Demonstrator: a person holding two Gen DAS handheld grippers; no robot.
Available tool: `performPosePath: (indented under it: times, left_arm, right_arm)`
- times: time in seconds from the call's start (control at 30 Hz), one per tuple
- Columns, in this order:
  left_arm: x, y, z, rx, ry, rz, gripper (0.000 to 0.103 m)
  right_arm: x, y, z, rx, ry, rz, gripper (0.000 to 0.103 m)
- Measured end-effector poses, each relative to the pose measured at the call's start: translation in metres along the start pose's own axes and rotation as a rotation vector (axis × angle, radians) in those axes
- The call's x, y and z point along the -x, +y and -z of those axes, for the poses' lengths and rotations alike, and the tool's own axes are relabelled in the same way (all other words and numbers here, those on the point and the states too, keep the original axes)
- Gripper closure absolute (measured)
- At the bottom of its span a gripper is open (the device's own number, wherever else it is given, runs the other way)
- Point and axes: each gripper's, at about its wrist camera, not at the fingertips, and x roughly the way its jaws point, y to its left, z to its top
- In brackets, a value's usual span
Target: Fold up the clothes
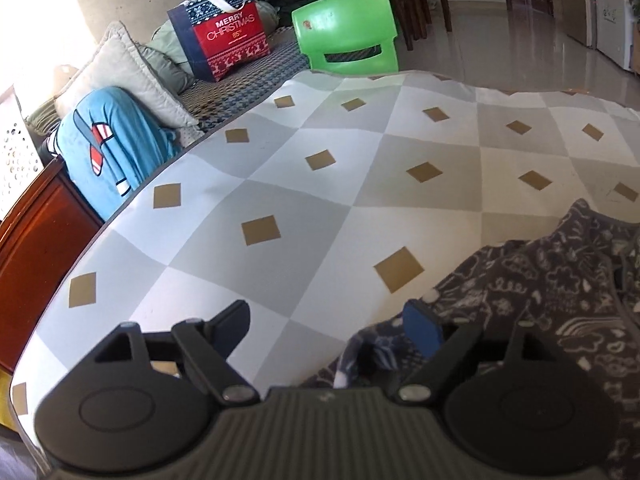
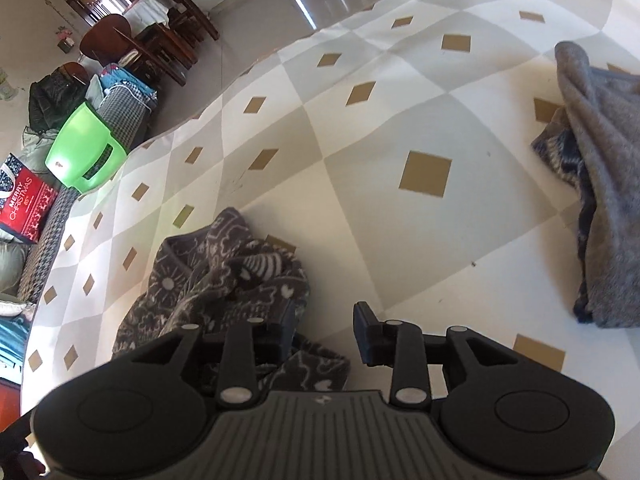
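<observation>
- The surface (image 2: 360,128) is covered by a cloth of large white, pale grey and beige diamonds, with small tan squares at the corners where they meet.
- A dark patterned fleece garment (image 2: 224,280) lies crumpled on the surface, its white doodle-like print facing up.
- A plain grey garment (image 2: 604,200) lies bunched well apart from the patterned fleece, towards the right in the right wrist view, with a dark knitted piece (image 2: 560,152) showing under its edge.
</observation>
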Motion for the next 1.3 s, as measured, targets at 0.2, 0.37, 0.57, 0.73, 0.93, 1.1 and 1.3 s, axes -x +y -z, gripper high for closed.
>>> performPosePath:
  times: [0.2,0.37,0.57,0.73,0.93,1.1,1.3]
  left_arm:
    - [0.004,-0.035,0.002,-0.059,-0.004,0.105,0.012]
    - [0.006,-0.068,0.011,-0.162,-0.012,0.15,0.012]
    - [0.005,-0.094,0.02,-0.26,-0.005,0.165,0.012]
    - [0.003,-0.104,0.025,-0.291,0.004,0.171,0.012]
    - [-0.003,-0.104,0.029,-0.289,0.039,0.167,0.011]
    - [-0.003,-0.103,0.028,-0.286,0.036,0.153,0.011]
    - [-0.003,-0.108,0.033,-0.324,0.026,0.137,0.009]
  right_arm:
    - [-0.02,0.012,0.009,0.036,0.076,0.035,0.064]
    - [-0.031,0.017,0.013,0.07,0.119,0.065,0.058]
    - [-0.04,0.015,0.017,0.094,0.175,0.068,0.049]
    - [-0.05,0.01,0.024,0.042,0.228,0.013,0.048]
    - [-0.056,0.009,0.034,0.004,0.221,-0.027,0.073]
    - [-0.044,0.013,0.03,0.009,0.162,-0.02,0.093]
    - [-0.004,0.004,0.001,-0.011,-0.033,0.051,0.093]
